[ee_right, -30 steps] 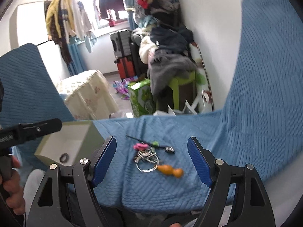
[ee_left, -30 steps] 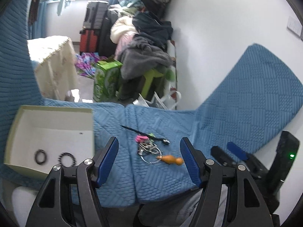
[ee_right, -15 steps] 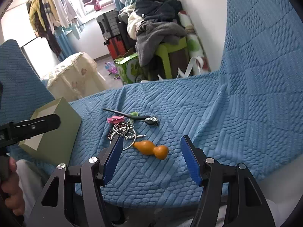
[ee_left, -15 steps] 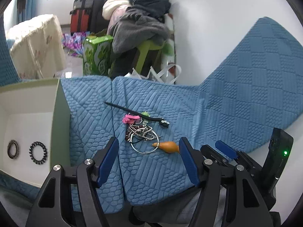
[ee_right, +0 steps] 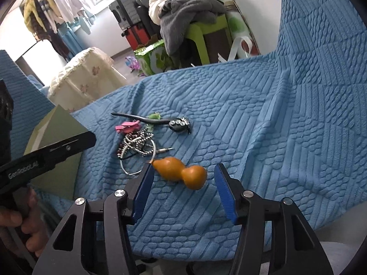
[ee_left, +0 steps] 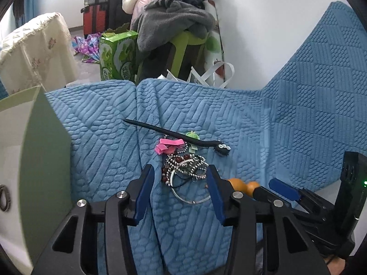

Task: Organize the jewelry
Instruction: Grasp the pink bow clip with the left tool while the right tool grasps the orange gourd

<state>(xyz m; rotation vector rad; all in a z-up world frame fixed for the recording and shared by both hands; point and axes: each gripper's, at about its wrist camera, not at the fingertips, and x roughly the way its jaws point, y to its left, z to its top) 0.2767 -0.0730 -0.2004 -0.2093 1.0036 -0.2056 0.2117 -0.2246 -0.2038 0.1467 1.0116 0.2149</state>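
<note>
A tangle of bead chains and a silver ring point(ee_left: 185, 167) lies on the blue quilted cover point(ee_left: 229, 114), with a pink clip point(ee_left: 169, 146), a black hair stick point(ee_left: 174, 135) and an orange gourd pendant point(ee_right: 181, 171). My left gripper point(ee_left: 181, 176) is open, low over the cover, its fingers either side of the tangle. My right gripper point(ee_right: 183, 178) is open with the gourd between its fingers. The open green box point(ee_left: 43, 137) stands at left, with a dark ring point(ee_left: 4, 197) inside.
The blue cover rises as a backrest point(ee_right: 321, 45) on the right. Beyond the cover's far edge are a green carton point(ee_left: 117, 55), a green stool with piled clothes point(ee_left: 174, 23) and a cloth-covered table point(ee_left: 36, 52). The right gripper shows in the left view point(ee_left: 321, 201).
Both grippers have moved forward and down toward the jewelry. The left now straddles the chain tangle, the right the gourd. Both stay open.
</note>
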